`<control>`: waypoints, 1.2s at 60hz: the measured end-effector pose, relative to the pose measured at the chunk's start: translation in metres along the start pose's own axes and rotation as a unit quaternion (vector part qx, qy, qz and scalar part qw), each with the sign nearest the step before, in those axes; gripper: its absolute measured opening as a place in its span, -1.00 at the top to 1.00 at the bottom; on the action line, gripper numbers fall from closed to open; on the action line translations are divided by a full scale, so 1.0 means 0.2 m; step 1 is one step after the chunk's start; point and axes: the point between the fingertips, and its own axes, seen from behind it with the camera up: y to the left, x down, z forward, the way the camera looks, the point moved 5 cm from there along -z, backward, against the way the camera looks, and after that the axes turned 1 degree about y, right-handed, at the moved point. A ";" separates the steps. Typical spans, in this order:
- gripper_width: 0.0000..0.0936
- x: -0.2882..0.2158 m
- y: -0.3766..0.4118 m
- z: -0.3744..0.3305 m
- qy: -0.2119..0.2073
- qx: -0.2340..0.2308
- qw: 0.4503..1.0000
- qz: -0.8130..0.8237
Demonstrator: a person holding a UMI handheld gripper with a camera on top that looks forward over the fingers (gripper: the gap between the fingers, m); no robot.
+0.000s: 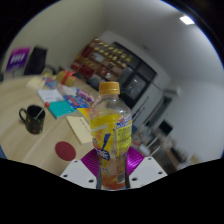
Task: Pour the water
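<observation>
A clear plastic bottle [110,135] with an orange cap, a yellow label and orange liquid stands upright between my fingers. My gripper [112,168] is shut on the bottle's lower body, with a purple pad pressing on each side. The bottle is lifted above the wooden table [30,145]. A black mug [32,119] stands on the table to the left, beyond the fingers.
A dark red round coaster [66,150] lies on the table just left of the fingers. Papers, a yellow sheet [80,128] and small items crowd the table behind. A shelf unit with colourful packs [105,62] and white cabinets stand at the back.
</observation>
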 end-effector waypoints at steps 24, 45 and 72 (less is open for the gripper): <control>0.32 -0.56 0.50 0.35 -0.032 0.045 0.718 -0.693; 0.32 -0.68 0.66 0.37 -0.079 0.039 0.651 -0.754; 0.32 -0.54 0.37 0.29 -0.156 -0.100 0.965 0.188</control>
